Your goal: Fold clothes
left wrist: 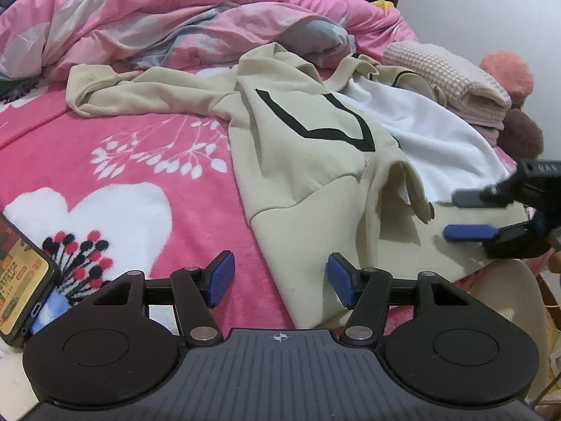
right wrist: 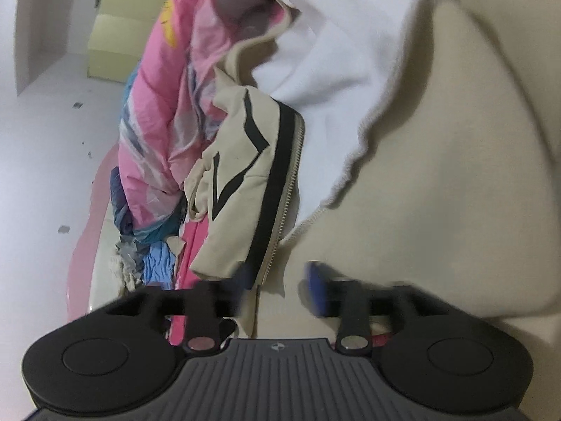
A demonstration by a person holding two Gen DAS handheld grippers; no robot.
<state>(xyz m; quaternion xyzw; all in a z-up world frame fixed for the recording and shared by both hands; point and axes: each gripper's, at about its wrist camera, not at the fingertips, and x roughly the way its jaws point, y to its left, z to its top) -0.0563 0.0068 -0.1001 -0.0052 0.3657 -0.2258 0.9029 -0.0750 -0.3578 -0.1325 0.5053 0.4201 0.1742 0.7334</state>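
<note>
Left wrist: cream jacket (left wrist: pixel 315 161) spread on bed (left wrist: pixel 122 175); left gripper (left wrist: pixel 280 279), right gripper (left wrist: pixel 452 215) fingers apart, empty.

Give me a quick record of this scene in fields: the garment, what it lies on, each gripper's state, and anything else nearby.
garment: cream zip jacket, spread unfolded, white lining showing
surface: pink floral blanket
left gripper: open, at the jacket's near hem, holding nothing
right gripper: open, over the jacket's right side, holding nothing
nearby: crumpled pink duvet; folded pink knit; phone at the left edge
</note>
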